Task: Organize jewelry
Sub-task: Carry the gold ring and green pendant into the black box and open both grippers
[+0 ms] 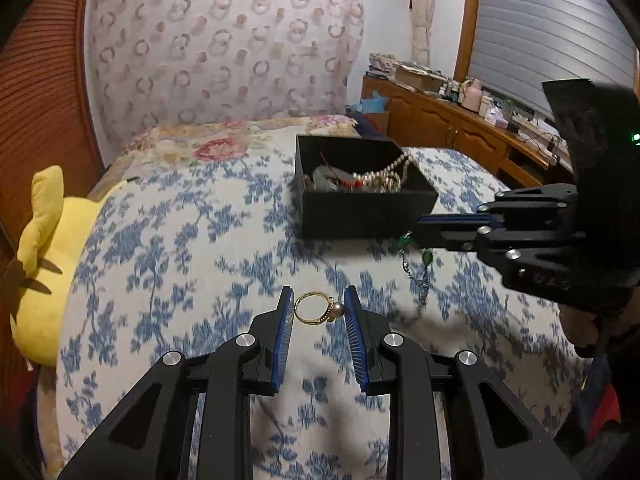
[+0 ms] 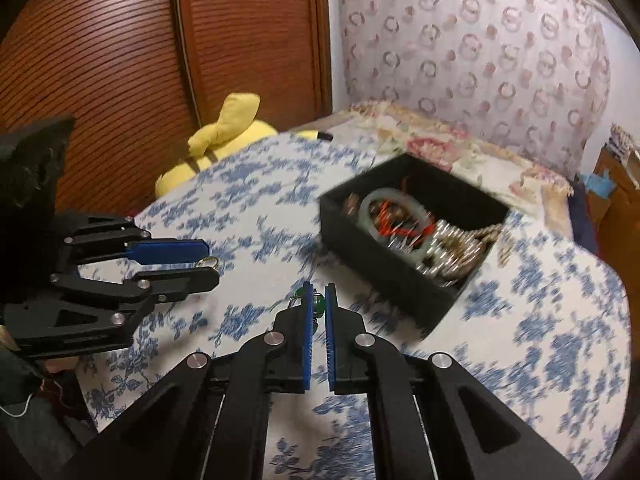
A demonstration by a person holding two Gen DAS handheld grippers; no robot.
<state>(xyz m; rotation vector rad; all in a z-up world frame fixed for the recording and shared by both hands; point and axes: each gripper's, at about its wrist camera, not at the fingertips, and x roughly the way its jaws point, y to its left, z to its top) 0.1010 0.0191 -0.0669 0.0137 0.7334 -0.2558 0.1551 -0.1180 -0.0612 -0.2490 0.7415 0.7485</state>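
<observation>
While the right gripper (image 2: pixel 319 304) pinches a green bead of a thin green-beaded chain (image 1: pixel 416 256) between its fingers, the rest of that chain hangs loose below, its lower end trailing down to the blue-flowered bedspread (image 1: pixel 200 248) in the left wrist view. The left gripper (image 1: pixel 318 312) sits with its fingers partly spread around a gold ring with a pearl (image 1: pixel 316 308); the ring looks caught between the blue pads and not lying on the cloth, though I cannot tell how firmly the pads press it. The black box (image 1: pixel 360 216) stands further up the bed, towards the headboard side, already holding a pearl strand (image 1: pixel 384 176), a pale bangle (image 2: pixel 394 216) and other tangled pieces.

The risks from here, as I judge them:
- The grip on the chain rests on one round bead, so it could roll out of the pads during a quick swing, dropping the chain onto the bed short of the box.
- The dangling tail could snag the near wall of the box or drape over its rim instead of falling inside.
- The ring, touched only at its band and pearl, could twist and slip free if the left hand tilts.
- The soft bedding could let the box tip if a gripper knocks it.
</observation>
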